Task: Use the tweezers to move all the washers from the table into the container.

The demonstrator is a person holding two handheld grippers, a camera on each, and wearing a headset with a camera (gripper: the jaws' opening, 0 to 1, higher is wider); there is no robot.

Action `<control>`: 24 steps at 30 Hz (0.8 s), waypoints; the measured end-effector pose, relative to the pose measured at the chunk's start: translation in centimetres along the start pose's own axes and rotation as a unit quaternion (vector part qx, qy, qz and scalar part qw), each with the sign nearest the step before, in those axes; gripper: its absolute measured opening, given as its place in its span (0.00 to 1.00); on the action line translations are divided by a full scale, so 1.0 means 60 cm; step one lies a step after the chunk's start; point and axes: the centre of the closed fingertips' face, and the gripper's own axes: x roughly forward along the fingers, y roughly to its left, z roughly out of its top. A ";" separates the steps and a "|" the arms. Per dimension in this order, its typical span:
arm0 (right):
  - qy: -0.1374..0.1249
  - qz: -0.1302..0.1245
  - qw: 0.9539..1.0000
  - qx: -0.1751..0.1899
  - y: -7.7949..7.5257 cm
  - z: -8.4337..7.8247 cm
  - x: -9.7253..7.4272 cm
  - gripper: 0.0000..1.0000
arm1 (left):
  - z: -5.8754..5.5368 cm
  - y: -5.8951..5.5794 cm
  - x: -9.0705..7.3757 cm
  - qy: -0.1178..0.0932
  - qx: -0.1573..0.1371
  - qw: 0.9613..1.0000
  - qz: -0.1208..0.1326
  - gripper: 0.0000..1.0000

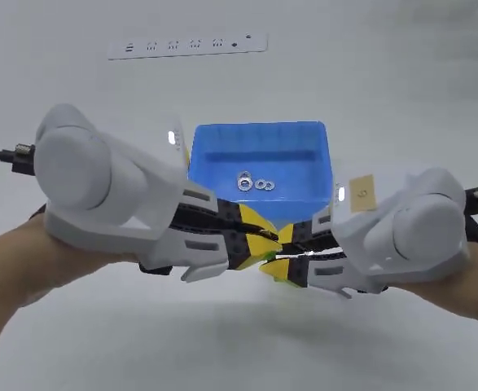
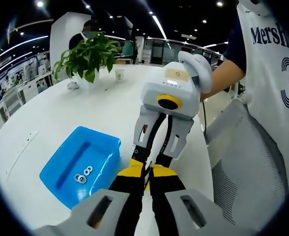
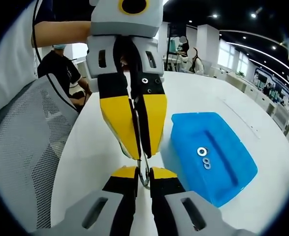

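The blue container point(image 1: 259, 138) stands on the white table just beyond both grippers, with three washers point(image 1: 255, 183) on its floor. It also shows in the left gripper view as the blue container point(image 2: 65, 162) with the washers point(image 2: 83, 174), and in the right gripper view as the container point(image 3: 233, 162) with the washers point(image 3: 204, 157). My two grippers meet tip to tip in front of it. The thin silver tweezers point(image 1: 294, 255) run between them. My left gripper point(image 1: 265, 236) is shut on the tweezers point(image 3: 139, 140). Their rounded end sits in my shut right gripper point(image 3: 144, 174).
A white power strip point(image 1: 188, 45) lies at the table's far side. A potted plant point(image 2: 87, 54) stands far across the table. A grey mesh chair point(image 3: 21, 162) and the person's jersey point(image 2: 277, 73) are beside the table's near edge.
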 end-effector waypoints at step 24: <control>-0.035 -0.022 0.999 -0.033 -0.010 0.083 -0.042 0.10 | 0.064 -0.005 -0.064 0.003 0.057 0.998 0.025 0.07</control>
